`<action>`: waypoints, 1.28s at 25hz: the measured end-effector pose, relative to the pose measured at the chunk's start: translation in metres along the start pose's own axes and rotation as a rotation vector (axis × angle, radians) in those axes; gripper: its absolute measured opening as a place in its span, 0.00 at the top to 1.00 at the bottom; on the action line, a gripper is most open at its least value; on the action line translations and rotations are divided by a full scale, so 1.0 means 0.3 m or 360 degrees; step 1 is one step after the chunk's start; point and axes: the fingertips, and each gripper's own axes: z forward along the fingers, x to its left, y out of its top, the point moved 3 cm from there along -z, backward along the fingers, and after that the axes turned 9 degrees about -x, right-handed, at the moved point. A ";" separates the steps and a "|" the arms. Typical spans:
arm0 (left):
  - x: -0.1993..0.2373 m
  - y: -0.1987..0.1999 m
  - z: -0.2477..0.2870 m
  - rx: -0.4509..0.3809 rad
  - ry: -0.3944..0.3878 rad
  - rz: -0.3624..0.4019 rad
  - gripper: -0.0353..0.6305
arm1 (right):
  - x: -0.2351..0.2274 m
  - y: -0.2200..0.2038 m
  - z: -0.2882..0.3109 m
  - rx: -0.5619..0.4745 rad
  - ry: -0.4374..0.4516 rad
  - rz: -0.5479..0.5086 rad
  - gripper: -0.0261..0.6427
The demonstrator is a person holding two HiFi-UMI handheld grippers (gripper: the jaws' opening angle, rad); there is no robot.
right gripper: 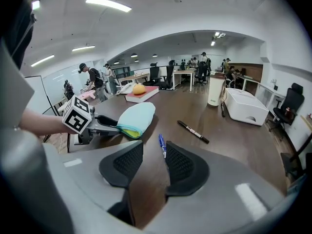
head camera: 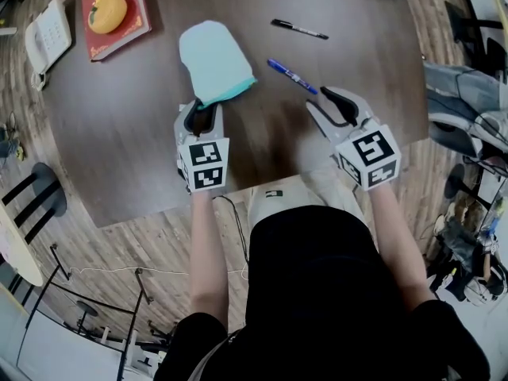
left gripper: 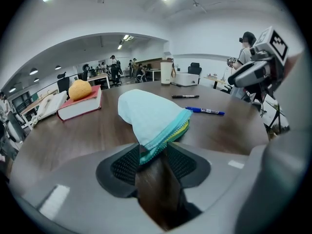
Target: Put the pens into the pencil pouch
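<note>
Left tongs (head camera: 205,105), low over the tabletop (head camera: 119,133), clenched the pencil pouch (head camera: 213,60) by its mouth edge while the right tongs (head camera: 329,98) stood released just short of the blue pen (head camera: 291,75), likely the first pick, needing a short reach and squeeze; the black pen (head camera: 299,28) lay beyond.

My left gripper (left gripper: 152,152) pinches the pale blue pencil pouch (left gripper: 148,113) by its near edge, while a blue pen (left gripper: 204,111) and a black pen (left gripper: 185,96) lie beyond it on the table (left gripper: 87,135).
</note>
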 end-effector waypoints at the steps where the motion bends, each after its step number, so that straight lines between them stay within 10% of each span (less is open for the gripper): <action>1: -0.001 -0.001 0.001 0.0004 0.0000 0.0003 0.68 | -0.004 -0.011 0.002 0.0011 -0.0001 -0.0002 0.73; 26: -0.008 0.031 -0.007 -0.0016 -0.0077 0.0014 0.84 | -0.044 -0.126 0.100 0.0105 -0.0015 0.0037 0.73; 32: -0.021 0.033 -0.026 -0.0007 -0.0118 -0.0167 0.86 | -0.052 -0.137 0.108 0.0103 -0.0033 0.0049 0.73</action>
